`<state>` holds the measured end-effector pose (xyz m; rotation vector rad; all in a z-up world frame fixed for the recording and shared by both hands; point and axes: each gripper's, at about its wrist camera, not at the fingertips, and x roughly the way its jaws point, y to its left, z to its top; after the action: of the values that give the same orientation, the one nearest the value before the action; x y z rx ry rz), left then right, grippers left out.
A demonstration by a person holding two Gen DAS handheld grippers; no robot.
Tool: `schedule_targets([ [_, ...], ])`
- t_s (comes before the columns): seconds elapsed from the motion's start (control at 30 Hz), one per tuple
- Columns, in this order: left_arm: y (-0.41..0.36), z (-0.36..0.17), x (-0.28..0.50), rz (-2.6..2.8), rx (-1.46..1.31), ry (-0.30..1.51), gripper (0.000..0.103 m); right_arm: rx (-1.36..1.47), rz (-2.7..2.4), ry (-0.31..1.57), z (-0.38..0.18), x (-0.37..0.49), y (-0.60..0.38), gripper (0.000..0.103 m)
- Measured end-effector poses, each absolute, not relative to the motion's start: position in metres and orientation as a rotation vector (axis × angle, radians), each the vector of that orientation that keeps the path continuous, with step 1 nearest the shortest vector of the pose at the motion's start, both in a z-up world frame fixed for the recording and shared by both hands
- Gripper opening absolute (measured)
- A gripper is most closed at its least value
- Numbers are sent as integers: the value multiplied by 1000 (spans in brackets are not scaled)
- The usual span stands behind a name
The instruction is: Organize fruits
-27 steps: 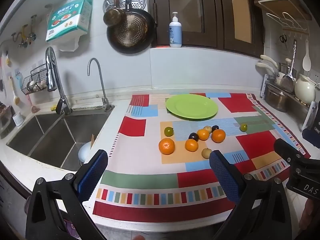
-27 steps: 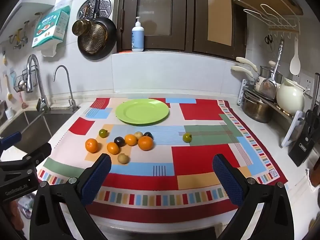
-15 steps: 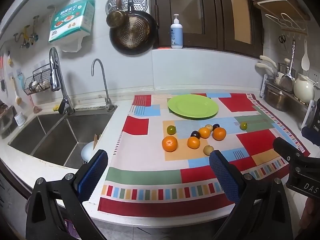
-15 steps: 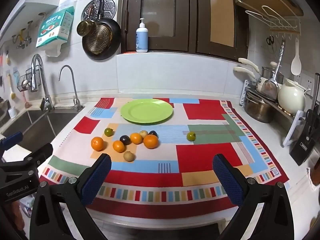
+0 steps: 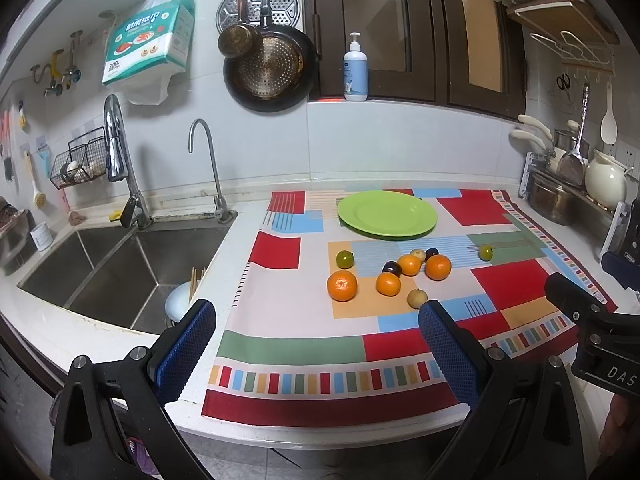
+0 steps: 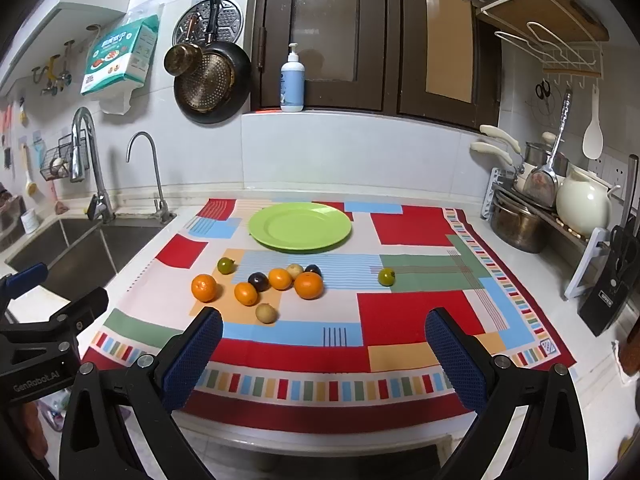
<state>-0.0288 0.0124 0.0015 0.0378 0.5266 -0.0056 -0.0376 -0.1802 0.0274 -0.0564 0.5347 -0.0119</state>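
Observation:
A green plate (image 5: 387, 213) (image 6: 300, 226) sits empty at the back of a patchwork cloth (image 5: 280, 320) (image 6: 420, 312). In front of it lie several small fruits: oranges (image 5: 342, 285) (image 6: 308, 285), dark plums (image 5: 391, 268) (image 6: 258, 280), tan round fruits (image 5: 417, 298) (image 6: 266, 313) and green ones (image 5: 345, 259) (image 6: 386, 277). My left gripper (image 5: 316, 344) is open and empty at the counter's front edge. My right gripper (image 6: 324, 344) is open and empty, also near the front edge, well short of the fruit.
A steel double sink (image 5: 120, 264) with taps lies left of the cloth, a bowl with chopsticks (image 5: 180, 300) in it. Pots, a white kettle (image 6: 584, 204) and a knife block (image 6: 612, 284) stand along the right wall. Pans hang on the back wall.
Both grippers have drawn back and shifted slightly left, so the fruit and plate sit a little further right and away in view. Nothing on the cloth moved.

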Motion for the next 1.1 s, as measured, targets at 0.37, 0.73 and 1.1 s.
schedule_targets([
  [0.37, 13, 4, -33, -10, 41, 521, 103, -57, -1, 532, 28, -39, -179, 102],
  [0.73, 14, 7, -32, -13, 42, 517, 103, -53, 7, 528, 28, -39, -178, 102],
  [1.1, 14, 7, -32, -19, 37, 521, 103, -57, 16, 528, 27, -40, -176, 102],
])
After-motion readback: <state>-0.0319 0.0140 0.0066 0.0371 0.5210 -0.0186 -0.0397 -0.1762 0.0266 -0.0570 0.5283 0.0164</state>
